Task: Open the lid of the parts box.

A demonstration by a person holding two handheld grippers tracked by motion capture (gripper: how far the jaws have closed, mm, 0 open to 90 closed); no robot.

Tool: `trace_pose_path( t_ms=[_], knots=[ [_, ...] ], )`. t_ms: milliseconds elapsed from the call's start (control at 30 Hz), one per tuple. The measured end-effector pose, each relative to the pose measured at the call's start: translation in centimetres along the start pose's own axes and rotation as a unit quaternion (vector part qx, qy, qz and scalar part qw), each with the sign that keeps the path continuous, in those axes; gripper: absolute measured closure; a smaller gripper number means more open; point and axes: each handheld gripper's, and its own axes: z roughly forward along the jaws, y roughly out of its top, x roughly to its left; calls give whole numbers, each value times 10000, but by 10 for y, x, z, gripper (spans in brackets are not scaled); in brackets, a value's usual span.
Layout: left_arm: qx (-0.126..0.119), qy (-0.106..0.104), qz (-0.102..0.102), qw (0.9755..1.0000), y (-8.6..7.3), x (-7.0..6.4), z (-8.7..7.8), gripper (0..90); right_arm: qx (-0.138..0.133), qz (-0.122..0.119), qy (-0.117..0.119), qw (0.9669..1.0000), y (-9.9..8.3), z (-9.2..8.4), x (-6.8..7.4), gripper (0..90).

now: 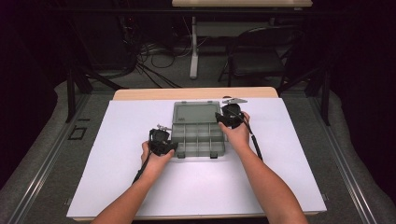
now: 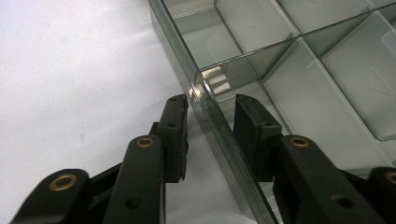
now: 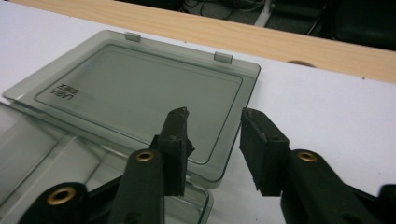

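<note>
Lying open at the middle of the white table (image 1: 116,177): a smoky compartment box (image 1: 198,139), lid (image 3: 140,93) folded flat behind. Straddling the box's left wall (image 2: 205,107) in the left gripper view, left gripper (image 2: 211,105) jaws apart, pads not quite pressing. Hovering over the lid's right edge, right gripper (image 3: 215,122) jaws parted, gripping nothing. Standing beyond, a chair (image 1: 259,58) and cables (image 1: 154,56).

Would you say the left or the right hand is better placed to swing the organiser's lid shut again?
Probably the right. The right gripper has its fingers straddling the near corner of the open lid, while the left gripper straddles the box's side wall, suited to steadying it.
</note>
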Motion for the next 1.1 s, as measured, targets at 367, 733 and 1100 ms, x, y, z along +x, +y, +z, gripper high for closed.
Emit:
trace_pose_path(
  t_ms=[367,733,1100],
  knots=[
    [-596,-419,-28,9973,1,5,-30,451,-181,-166,373,9990,-7,-43,9,405],
    [-1030,-782,268,9912,-7,10,-65,200,-481,-379,565,9965,-29,-98,13,216],
    [-1243,-703,368,9891,-31,16,-92,113,-682,-457,470,9955,-65,-143,9,150]
  ],
)
